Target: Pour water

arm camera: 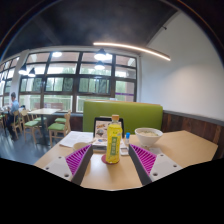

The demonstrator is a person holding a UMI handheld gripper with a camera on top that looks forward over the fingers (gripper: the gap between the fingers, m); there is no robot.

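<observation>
A yellow bottle (114,140) with a green label stands upright on the wooden table (185,148), on a small round dark coaster. Just behind it to the right sits a white bowl (148,135). My gripper (112,163) is open, its purple pads (84,160) wide apart on either side. The bottle is just ahead of the fingertips, centred between them, with a clear gap to each finger. Nothing is held.
A white box or book (101,131) lies behind the bottle. A pink cloth (73,139) rests on the table's left part. A green bench back (122,113) stands beyond the table. Wooden chairs and tables (40,122) fill the room at left, before large windows.
</observation>
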